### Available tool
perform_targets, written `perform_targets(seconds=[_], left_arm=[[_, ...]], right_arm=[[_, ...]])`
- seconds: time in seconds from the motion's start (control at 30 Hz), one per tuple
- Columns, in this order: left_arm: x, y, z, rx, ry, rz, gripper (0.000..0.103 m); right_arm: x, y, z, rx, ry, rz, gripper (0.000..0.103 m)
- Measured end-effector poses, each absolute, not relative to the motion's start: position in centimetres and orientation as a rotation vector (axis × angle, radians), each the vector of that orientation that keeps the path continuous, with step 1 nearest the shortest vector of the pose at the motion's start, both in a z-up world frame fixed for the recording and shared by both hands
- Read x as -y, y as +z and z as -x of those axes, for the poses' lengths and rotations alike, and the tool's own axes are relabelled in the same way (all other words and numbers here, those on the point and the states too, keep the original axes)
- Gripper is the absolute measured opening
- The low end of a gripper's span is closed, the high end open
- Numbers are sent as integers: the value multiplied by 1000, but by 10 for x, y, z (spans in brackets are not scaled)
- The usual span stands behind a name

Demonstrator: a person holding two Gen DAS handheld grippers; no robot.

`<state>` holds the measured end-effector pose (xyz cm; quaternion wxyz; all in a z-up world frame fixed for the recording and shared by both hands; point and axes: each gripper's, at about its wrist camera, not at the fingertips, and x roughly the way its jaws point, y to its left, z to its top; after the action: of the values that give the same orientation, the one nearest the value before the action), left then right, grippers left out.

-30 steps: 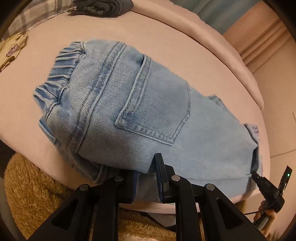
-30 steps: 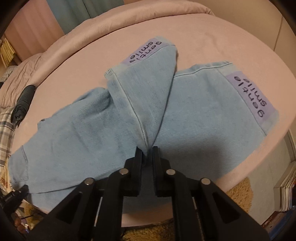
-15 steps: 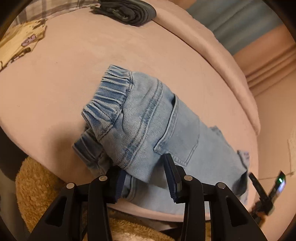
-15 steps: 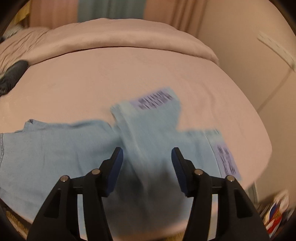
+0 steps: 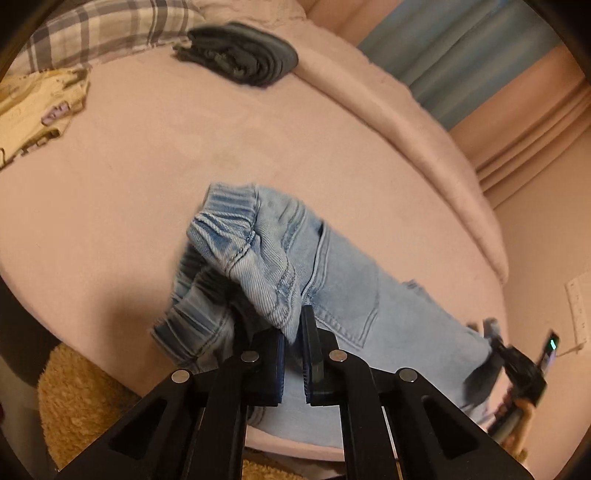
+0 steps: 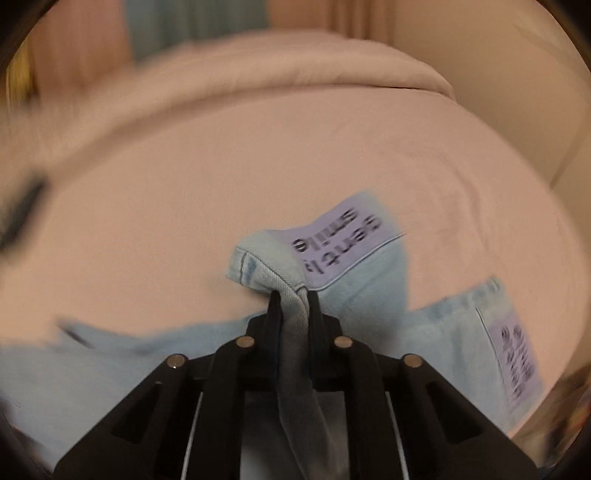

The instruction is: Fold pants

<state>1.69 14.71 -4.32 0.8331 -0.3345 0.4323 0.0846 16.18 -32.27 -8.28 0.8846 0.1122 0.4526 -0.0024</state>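
Light blue denim pants (image 5: 351,295) lie across the near edge of a pink bed (image 5: 166,155). My left gripper (image 5: 293,332) is shut on a bunched fold just below the elastic waistband (image 5: 229,221), which stands raised off the sheet. In the right wrist view, my right gripper (image 6: 292,299) is shut on the hem edge of one pant leg (image 6: 266,266), beside its purple printed label (image 6: 340,240). The other leg, with a matching label (image 6: 517,354), lies flat to the right. The right gripper's tool (image 5: 517,365) shows blurred at the pants' far end.
A folded dark garment (image 5: 243,51), a plaid cloth (image 5: 99,33) and a yellow printed cloth (image 5: 37,107) lie at the bed's far side. A rolled pink blanket (image 5: 406,122) runs along the back. A tan fuzzy rug (image 5: 81,398) lies below the bed's edge.
Both grippers opened and then shut again on new spots. The left now pinches the cloth near the waistband, the right the leg's hem. Both have risen and lifted the cloth.
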Motion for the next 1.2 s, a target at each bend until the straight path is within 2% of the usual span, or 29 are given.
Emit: perform_targets(seconds=[0.1, 0.17, 0.4, 0.43, 0.53, 0.6, 0.63, 0.67, 0.73, 0.77, 0.9, 1.1, 1.2], left_arm=[[-155, -35, -8, -909, 193, 709, 7], [-155, -43, -8, -950, 190, 706, 7], [-137, -74, -17, -1097, 237, 609, 7], [-136, -77, -18, -1109, 238, 602, 7], [-136, -75, -18, -1101, 233, 604, 7], [-136, -74, -21, -1099, 230, 613, 7], [-137, -74, -21, -1097, 229, 618, 7], [-138, -75, -18, -1093, 227, 622, 7], [-141, -77, -15, -1088, 229, 631, 7], [-143, -76, -14, -1086, 229, 633, 7], [-141, -72, -13, -1077, 238, 627, 7], [-139, -65, -1, -1046, 215, 611, 7], [-137, -81, 2, -1101, 216, 604, 7]], right_arm=[[370, -47, -120, -815, -72, -319, 9], [410, -43, -90, -791, -142, -371, 9], [457, -136, -40, -1036, -230, -530, 10], [457, -142, -35, -1021, -227, -551, 10], [465, -138, -31, -996, -236, -597, 21], [474, -128, -30, -974, -296, -573, 33], [474, -125, -28, -966, -315, -561, 33], [477, -123, -29, -957, -324, -559, 33], [483, -122, -42, -962, -315, -561, 25], [484, -126, -45, -976, -315, -548, 5], [484, -123, -67, -959, -313, -521, 5], [484, -61, -86, -746, -238, -507, 4], [485, -73, -82, -804, -285, -494, 4]])
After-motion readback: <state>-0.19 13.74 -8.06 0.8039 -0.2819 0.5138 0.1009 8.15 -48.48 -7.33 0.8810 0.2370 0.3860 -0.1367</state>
